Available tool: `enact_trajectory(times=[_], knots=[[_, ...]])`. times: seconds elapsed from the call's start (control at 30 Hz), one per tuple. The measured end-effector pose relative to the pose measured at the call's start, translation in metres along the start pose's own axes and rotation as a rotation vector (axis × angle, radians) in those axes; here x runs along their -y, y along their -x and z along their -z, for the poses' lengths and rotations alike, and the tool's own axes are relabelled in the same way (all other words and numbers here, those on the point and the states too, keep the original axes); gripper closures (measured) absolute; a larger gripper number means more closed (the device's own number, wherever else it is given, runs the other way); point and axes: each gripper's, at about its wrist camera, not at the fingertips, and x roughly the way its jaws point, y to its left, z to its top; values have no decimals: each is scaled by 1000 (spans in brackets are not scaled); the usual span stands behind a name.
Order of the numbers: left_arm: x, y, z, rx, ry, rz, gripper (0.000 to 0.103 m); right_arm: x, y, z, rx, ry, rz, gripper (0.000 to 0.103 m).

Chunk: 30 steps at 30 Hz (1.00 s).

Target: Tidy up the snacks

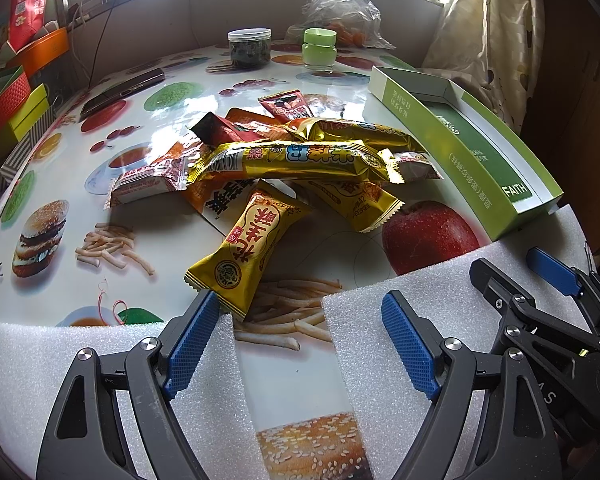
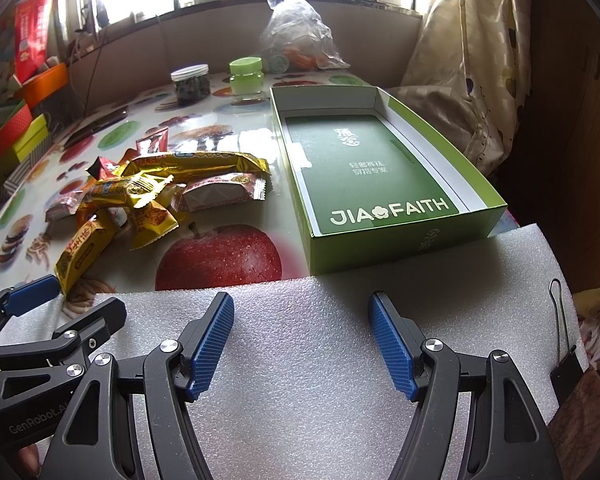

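A pile of wrapped snacks [image 1: 284, 160] lies mid-table: gold, orange and red-and-white packets; in the right wrist view the pile [image 2: 152, 188] sits left of centre. The nearest yellow packet [image 1: 248, 252] ends just past my left gripper's left fingertip. My left gripper [image 1: 302, 302] is open and holds nothing, low over the foam at the table's near edge. An open green box [image 2: 380, 184] with a dark green floor stands to the right of the pile, nothing inside it. My right gripper [image 2: 302, 302] is open over white foam [image 2: 320, 360], short of the box.
Far across the table stand a clear jar of dark contents [image 1: 249, 46], a green-lidded jar [image 1: 320, 48] and a plastic bag [image 1: 340, 4]. A phone [image 1: 120, 90] lies far left. Coloured boxes [image 1: 8, 108] are stacked off the left edge. A curtain [image 2: 460, 60] hangs at right.
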Motion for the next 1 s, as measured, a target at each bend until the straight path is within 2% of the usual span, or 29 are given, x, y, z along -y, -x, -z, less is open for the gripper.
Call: enact_trajectory(times=[0.43, 0.53, 0.7, 0.87, 1.0], knots=[[0, 2, -2, -6, -1, 11, 19, 1, 0, 0, 0, 13, -7, 33], [-3, 0, -2, -13, -5, 25, 19, 2, 2, -10, -4, 26, -22, 33], [-16, 7, -10, -14, 23, 74, 19, -4, 5, -16, 30, 67, -71, 34], [-32, 19, -17, 11, 51, 66, 19, -16, 10, -29, 69, 122, -145, 34], [-50, 23, -22, 31, 81, 29, 19, -31, 13, -46, 105, 189, -205, 34]])
